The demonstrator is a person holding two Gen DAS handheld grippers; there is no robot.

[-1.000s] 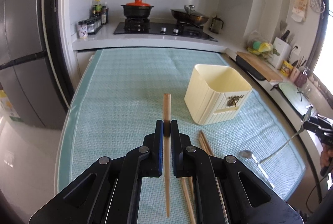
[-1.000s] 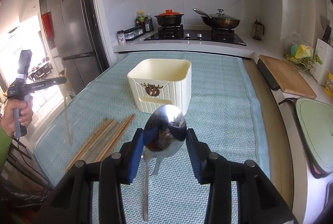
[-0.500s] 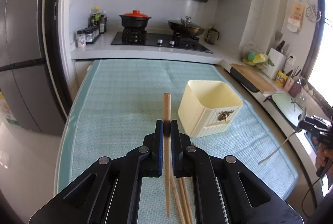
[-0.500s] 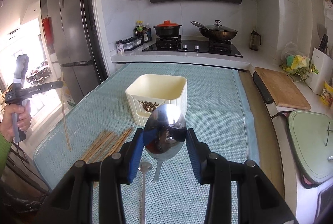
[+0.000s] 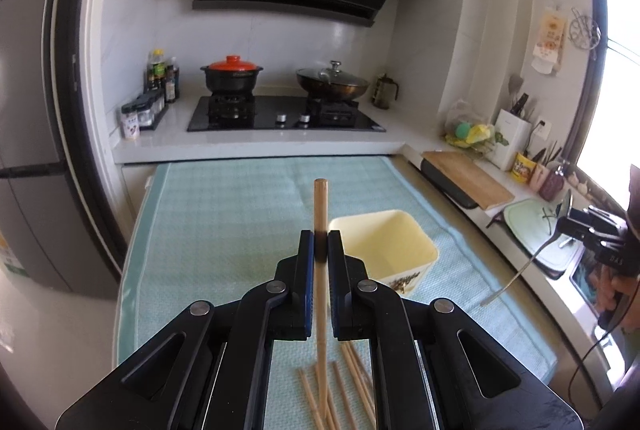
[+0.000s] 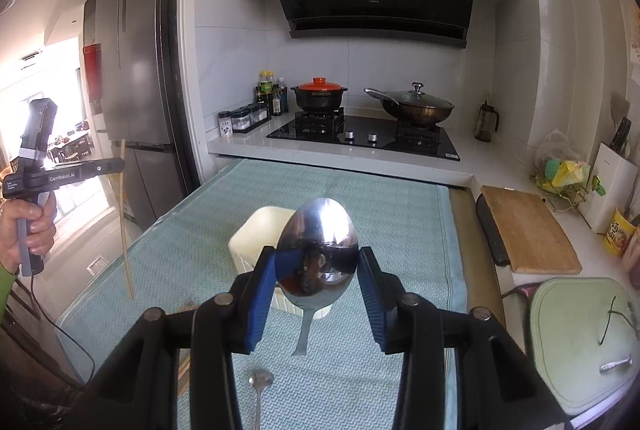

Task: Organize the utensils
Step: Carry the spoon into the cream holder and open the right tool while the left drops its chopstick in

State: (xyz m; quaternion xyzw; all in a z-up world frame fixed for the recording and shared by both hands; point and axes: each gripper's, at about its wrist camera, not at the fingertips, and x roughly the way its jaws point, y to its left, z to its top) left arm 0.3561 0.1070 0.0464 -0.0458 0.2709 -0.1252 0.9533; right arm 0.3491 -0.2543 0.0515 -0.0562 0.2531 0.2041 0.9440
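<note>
My left gripper (image 5: 320,242) is shut on a wooden chopstick (image 5: 320,206) that stands almost upright above the teal mat (image 5: 224,230). Several more chopsticks (image 5: 348,378) lie on the mat below it. The cream utensil holder (image 5: 384,250) sits just right of the fingers. My right gripper (image 6: 318,262) is shut on the bowl of a large metal spoon (image 6: 320,242), whose handle hangs down. The holder (image 6: 256,242) shows partly behind that spoon. A smaller spoon (image 6: 260,382) lies on the mat beneath. In the right wrist view the left gripper (image 6: 116,166) holds its chopstick (image 6: 126,230) at far left.
A stove with a red-lidded pot (image 5: 232,74) and a wok (image 5: 332,82) stands behind the mat. A wooden cutting board (image 6: 528,230) and a pale green board (image 6: 580,342) line the right counter. A grey fridge (image 6: 136,78) is at left.
Both grippers have risen with their loads; the holder and the loose chopsticks now sit lower in the views. The grips have not changed.
</note>
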